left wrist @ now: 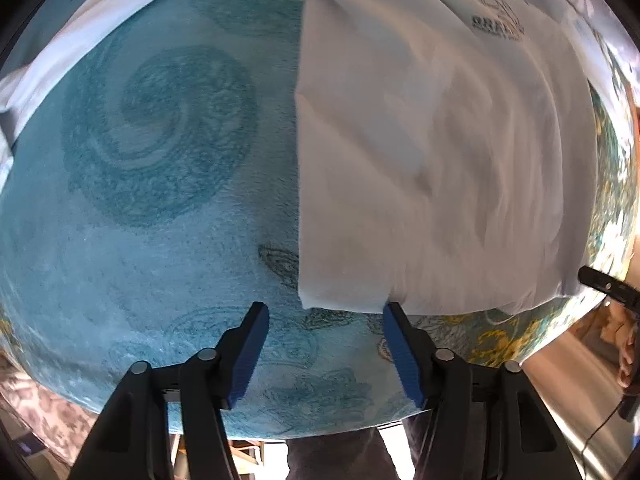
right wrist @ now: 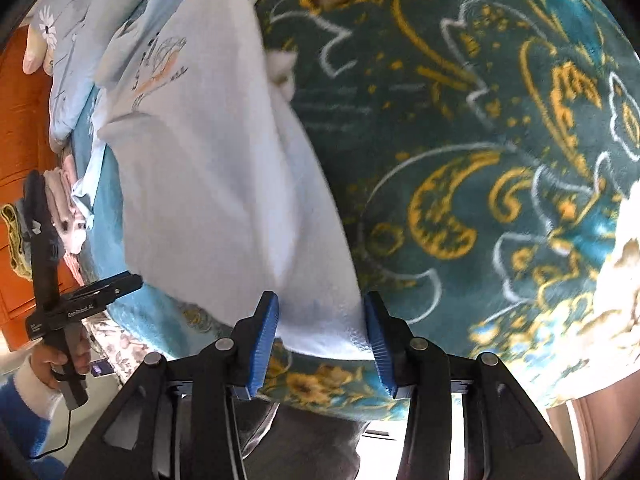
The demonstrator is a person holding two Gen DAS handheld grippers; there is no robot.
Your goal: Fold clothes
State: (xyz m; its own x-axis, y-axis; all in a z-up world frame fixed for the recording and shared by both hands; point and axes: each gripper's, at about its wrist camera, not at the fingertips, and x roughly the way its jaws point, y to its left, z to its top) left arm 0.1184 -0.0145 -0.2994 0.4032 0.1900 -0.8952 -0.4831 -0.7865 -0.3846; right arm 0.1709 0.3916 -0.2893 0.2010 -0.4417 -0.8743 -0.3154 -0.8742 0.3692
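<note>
Right, white T-shirt lies folded lengthwise on a teal blanket, printed chest end far from the cameras, hem end near. Blanket is plain teal w/ swirl pattern on the left side, turns dark teal w/ yellow floral scrolls on the right.

Left claw: blue pads spread wide, nothing between them. Its right pad tip sits just beside the shirt's near hem, at the corner; touching or not, can't tell. Left pad hangs over bare blanket.

Right claw: also spread wide, and the shirt's other near corner lies between the two pads, cloth close against the right-hand pad. Not pinched, jaws stand apart either side of it.

From the right wrist view you see the left claw's body off to the side, person's hand round its handle, blue sleeve w/ white cuff. More pale blue fabric w/ flower print piled at the far end of the bed, orange wood furniture behind. Both claws low at the near edge of the bed.
</note>
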